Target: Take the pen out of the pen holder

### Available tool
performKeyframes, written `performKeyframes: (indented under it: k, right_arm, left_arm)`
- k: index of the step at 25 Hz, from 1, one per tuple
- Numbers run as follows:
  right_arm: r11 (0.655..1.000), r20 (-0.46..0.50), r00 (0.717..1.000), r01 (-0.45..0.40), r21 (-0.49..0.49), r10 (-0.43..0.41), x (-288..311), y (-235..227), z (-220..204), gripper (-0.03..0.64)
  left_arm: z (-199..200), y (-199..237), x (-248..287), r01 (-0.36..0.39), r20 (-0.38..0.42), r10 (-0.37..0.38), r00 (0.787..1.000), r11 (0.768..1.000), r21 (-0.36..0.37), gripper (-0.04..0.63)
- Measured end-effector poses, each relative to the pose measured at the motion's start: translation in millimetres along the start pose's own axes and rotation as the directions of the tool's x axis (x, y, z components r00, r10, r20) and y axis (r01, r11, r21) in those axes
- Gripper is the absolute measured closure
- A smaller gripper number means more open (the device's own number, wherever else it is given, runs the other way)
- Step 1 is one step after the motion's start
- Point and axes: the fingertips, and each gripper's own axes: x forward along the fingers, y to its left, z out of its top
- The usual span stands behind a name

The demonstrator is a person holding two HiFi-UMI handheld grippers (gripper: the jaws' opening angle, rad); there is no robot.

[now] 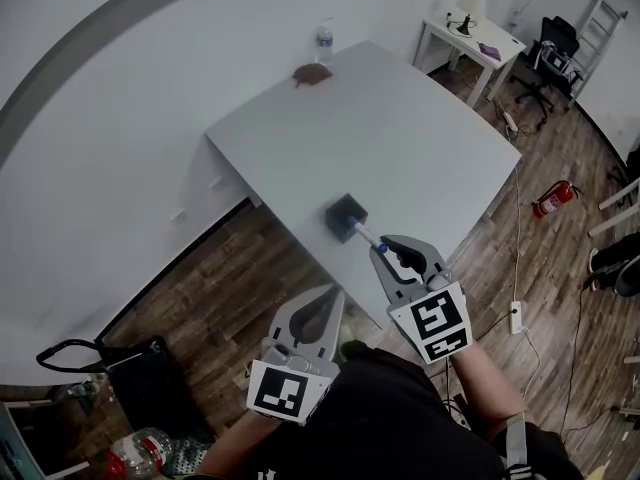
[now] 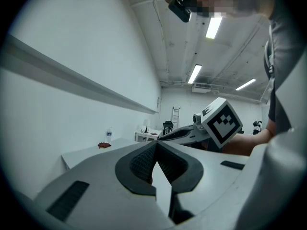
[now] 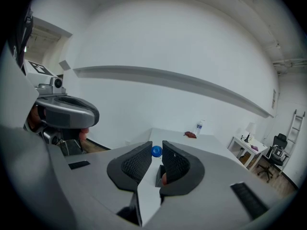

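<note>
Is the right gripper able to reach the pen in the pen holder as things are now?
Likely yes: the blue end of the pen sits between the fingers of the right gripper, which seem closed on it, and nothing stands close beside the pen holder.

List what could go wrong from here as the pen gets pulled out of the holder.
1. The right hand-held gripper appears to pinch only the blue end of the pen, at the very tips of its jaws, so the pen could slip free during the pull.
2. The pen holder stands near the table's edge with nothing bracing it. The left hand-held gripper is shut and off the table, so the holder may drag or tip.
</note>
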Motion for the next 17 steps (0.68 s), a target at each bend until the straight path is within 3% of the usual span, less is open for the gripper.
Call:
performKeyframes:
  k: [17]
  right_arm:
    - [1.0,-0.001,1.0,-0.018,0.005,0.018,8.1,1.5,1.1,0.546]
  left_arm:
    - [-1.0,5.2,3.3,-0.008,-0.003,0.008,1.0,1.0,-0.005,0.589]
